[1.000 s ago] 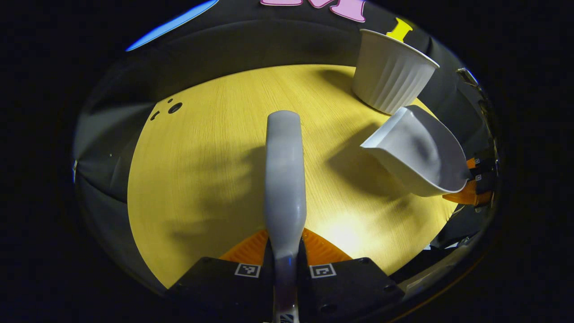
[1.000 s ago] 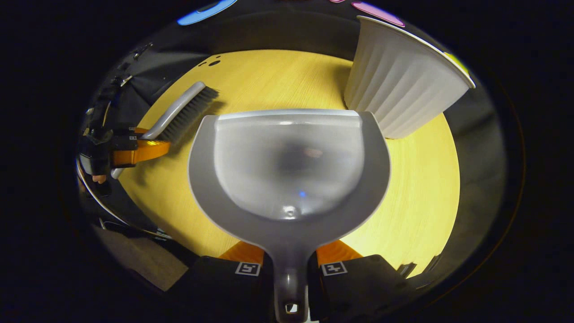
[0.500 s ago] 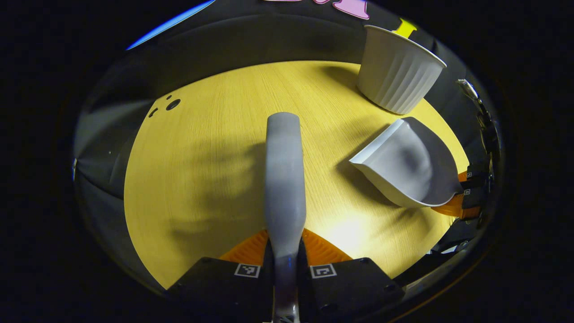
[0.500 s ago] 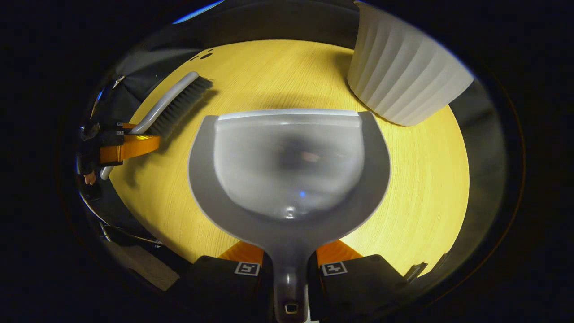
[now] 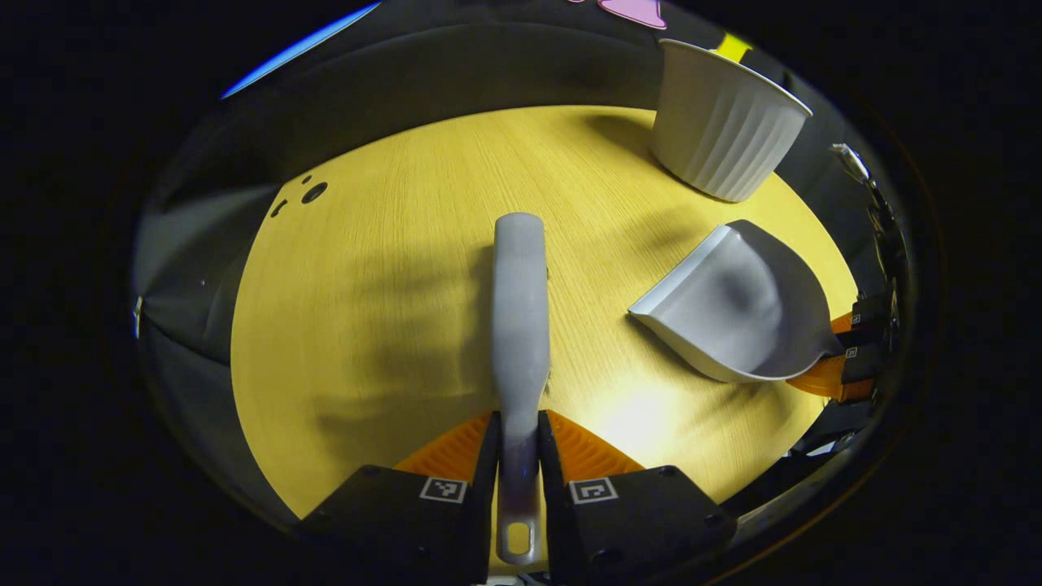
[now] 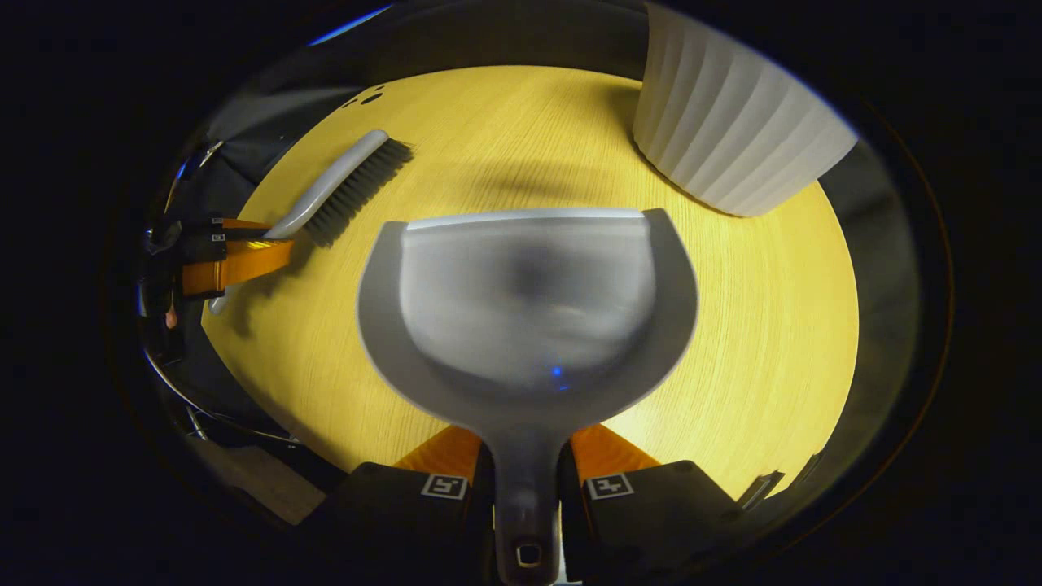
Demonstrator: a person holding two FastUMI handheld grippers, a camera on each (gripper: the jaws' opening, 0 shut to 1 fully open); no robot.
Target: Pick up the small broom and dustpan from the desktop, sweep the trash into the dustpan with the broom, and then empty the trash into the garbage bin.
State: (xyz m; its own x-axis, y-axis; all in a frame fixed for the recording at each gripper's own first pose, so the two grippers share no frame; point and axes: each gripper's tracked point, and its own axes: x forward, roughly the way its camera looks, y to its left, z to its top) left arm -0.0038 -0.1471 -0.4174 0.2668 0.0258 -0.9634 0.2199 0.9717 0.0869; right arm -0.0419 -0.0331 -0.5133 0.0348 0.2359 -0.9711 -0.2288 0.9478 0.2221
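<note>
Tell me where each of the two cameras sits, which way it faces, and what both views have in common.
Left gripper view: rides on the left claw, looking forward along the broom it clamps, across the yellow desktop; its own two fingers show at the bottom.
Right gripper view: rides on the right claw, looking forward over the dustpan it clamps by the handle, toward the ribbed white bin; its own fingers show at the bottom.
Shared: desktop, bin, broom, dustpan, and each view catches the other claw at its edge.
</note>
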